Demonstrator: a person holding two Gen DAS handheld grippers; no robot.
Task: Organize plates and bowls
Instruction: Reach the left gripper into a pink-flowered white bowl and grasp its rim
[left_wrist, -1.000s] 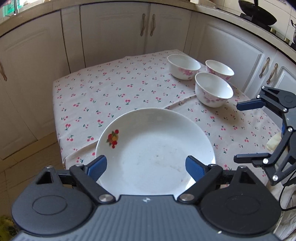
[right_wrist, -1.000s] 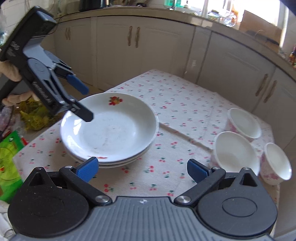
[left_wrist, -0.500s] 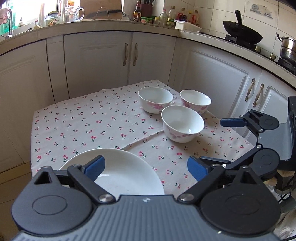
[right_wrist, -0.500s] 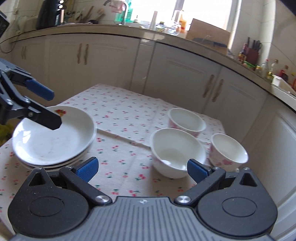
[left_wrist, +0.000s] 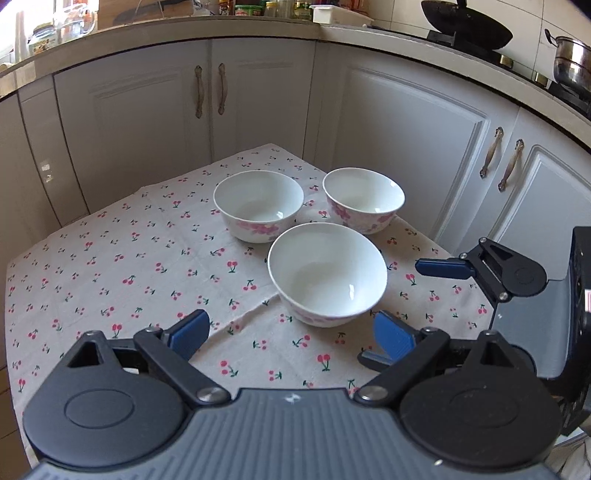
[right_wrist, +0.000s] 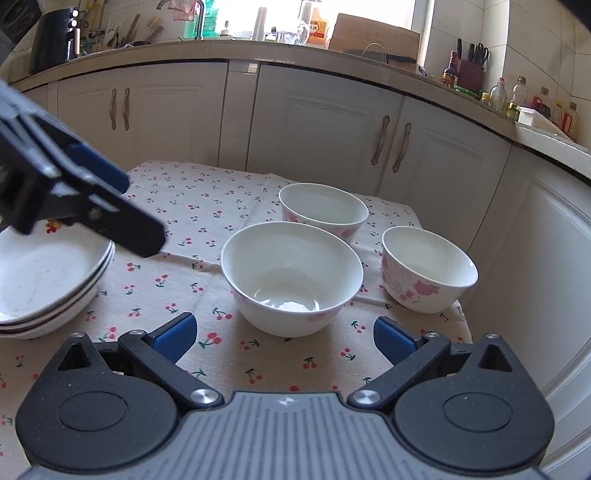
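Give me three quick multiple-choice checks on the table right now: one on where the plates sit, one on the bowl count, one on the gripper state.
1. Where is the plate stack relative to the nearest bowl in the right wrist view?
A. To its left
B. To its right
C. Behind it

2. How many bowls stand on the tablecloth?
A. Two
B. Three
C. Four

3. What state are the left gripper and right gripper in?
A. Both shut on bowls
B. Left holds a plate
C. Both open, holding nothing

Answers: 1 A, the stack lies at the left edge of that view; 2 B, three separate bowls show in both views; 3 C, both sets of fingers are spread with nothing between them.
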